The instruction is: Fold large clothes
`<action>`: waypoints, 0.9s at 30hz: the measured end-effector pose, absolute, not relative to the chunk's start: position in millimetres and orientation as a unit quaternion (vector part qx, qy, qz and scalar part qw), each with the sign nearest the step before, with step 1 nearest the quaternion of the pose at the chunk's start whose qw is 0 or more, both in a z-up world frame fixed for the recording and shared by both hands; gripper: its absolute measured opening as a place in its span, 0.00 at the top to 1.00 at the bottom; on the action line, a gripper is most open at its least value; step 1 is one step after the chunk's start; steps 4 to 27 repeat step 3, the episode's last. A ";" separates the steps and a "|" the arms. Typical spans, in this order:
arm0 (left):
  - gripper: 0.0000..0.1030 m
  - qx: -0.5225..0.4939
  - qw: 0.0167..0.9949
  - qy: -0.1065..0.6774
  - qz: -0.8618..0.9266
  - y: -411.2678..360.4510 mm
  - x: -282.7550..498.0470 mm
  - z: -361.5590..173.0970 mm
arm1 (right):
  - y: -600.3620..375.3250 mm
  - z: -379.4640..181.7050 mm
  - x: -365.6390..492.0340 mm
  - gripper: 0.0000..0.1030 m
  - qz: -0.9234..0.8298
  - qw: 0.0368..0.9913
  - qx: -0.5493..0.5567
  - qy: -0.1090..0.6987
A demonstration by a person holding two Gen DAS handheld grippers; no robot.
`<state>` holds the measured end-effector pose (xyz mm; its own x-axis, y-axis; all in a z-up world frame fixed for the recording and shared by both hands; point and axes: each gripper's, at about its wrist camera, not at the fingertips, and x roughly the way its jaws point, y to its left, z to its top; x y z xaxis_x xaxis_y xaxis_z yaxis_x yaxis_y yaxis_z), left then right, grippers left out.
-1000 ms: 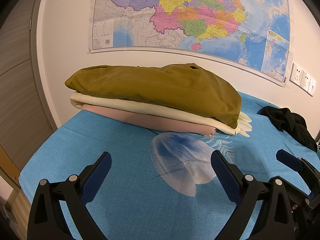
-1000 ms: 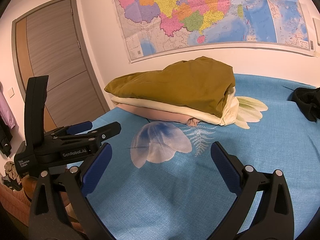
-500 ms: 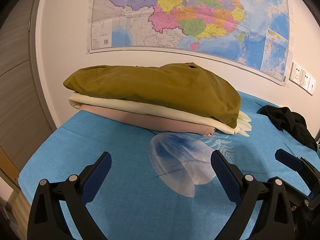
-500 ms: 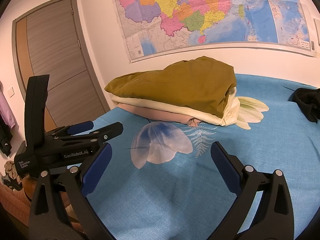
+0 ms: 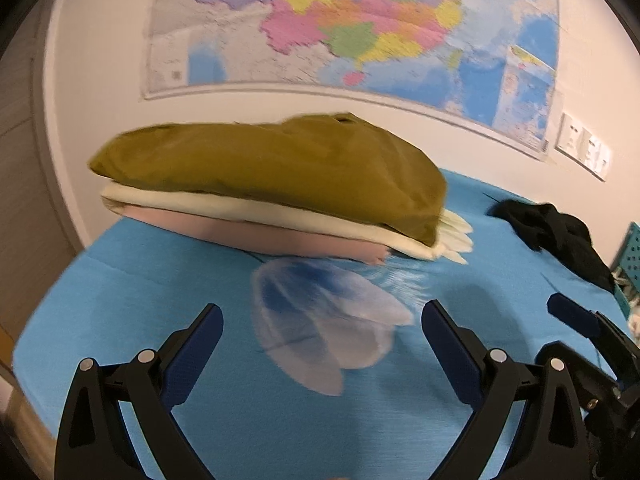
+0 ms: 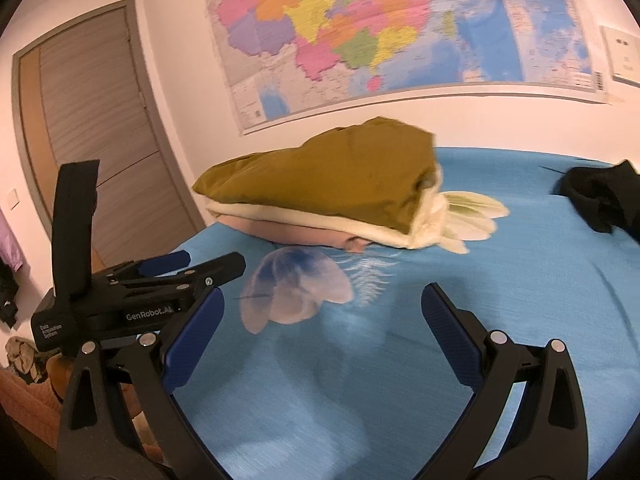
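A stack of folded clothes lies at the back of the blue bed: an olive garment (image 5: pixel 272 168) (image 6: pixel 328 184) on top, a cream one (image 5: pixel 280 214) under it, a pink one (image 5: pixel 280 238) at the bottom. A crumpled black garment (image 5: pixel 560 236) (image 6: pixel 604 196) lies at the right. My left gripper (image 5: pixel 320 320) is open and empty above the sheet in front of the stack. My right gripper (image 6: pixel 320 308) is open and empty beside it. The left gripper also shows in the right wrist view (image 6: pixel 192 266).
The blue sheet (image 5: pixel 140 304) bears a pale flower print (image 5: pixel 328 316). A wall map (image 5: pixel 360 28) hangs behind the bed. A grey door (image 6: pixel 96 128) stands at the left. Wall sockets (image 5: pixel 584 152) and a teal crate edge (image 5: pixel 628 264) are at the right.
Both grippers have swung to the right, so the stack and the black garment sit further left in view. The views are blurred by motion. Both grippers stay open.
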<state>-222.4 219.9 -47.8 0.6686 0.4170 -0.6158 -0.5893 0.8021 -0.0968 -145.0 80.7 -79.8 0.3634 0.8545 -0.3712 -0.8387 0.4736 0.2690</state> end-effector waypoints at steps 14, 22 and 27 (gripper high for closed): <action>0.07 -0.145 0.905 0.313 0.249 207.8 -204.8 -52.0 | 54.5 -79.8 -137.6 0.06 0.479 0.844 0.027 0.238; 0.07 -0.145 0.905 0.313 0.249 207.8 -204.8 -52.0 | 54.5 -79.8 -137.6 0.06 0.479 0.844 0.027 0.238; 0.07 -0.145 0.905 0.313 0.249 207.8 -204.8 -52.0 | 54.5 -79.8 -137.6 0.06 0.479 0.844 0.027 0.238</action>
